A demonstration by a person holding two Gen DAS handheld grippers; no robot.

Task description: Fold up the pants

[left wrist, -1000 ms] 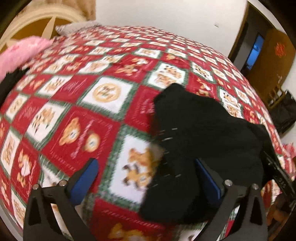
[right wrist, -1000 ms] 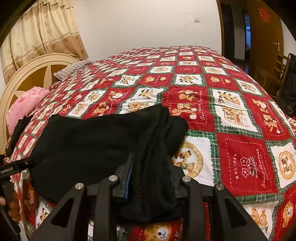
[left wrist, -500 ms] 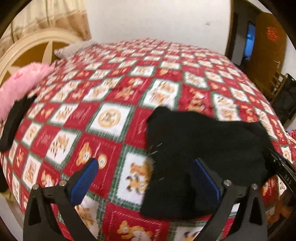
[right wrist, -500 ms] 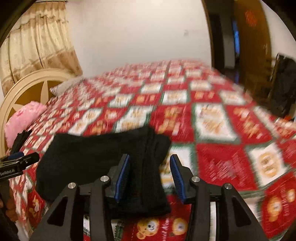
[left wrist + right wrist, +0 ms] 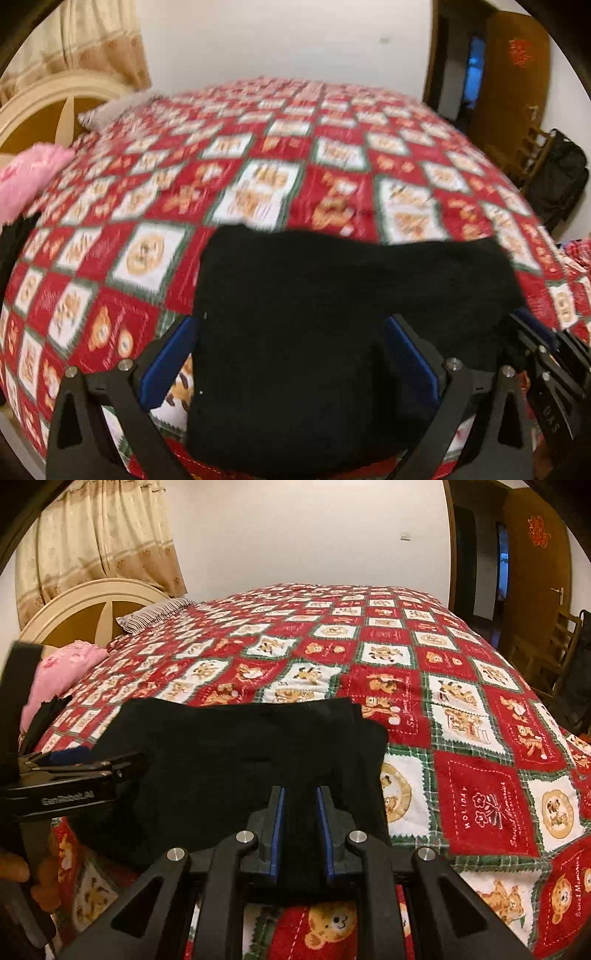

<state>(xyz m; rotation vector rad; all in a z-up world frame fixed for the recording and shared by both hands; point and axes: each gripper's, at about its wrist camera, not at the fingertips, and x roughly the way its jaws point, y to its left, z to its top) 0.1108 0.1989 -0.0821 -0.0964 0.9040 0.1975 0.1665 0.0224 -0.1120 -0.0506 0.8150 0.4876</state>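
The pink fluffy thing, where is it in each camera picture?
Left wrist view: the pink fluffy thing sits at the far left edge, beside the cream headboard.
Right wrist view: it is at the left too, below the headboard, just behind the left gripper.
Shared landmark: the black pants lie low in the middle of both.

Home bedroom: large bed under a red teddy-bear quilt point(image 5: 461, 709), cream arched headboard point(image 5: 85, 602), striped pillow point(image 5: 155, 614), beige curtains point(image 5: 96, 542), wooden door point(image 5: 535, 572).
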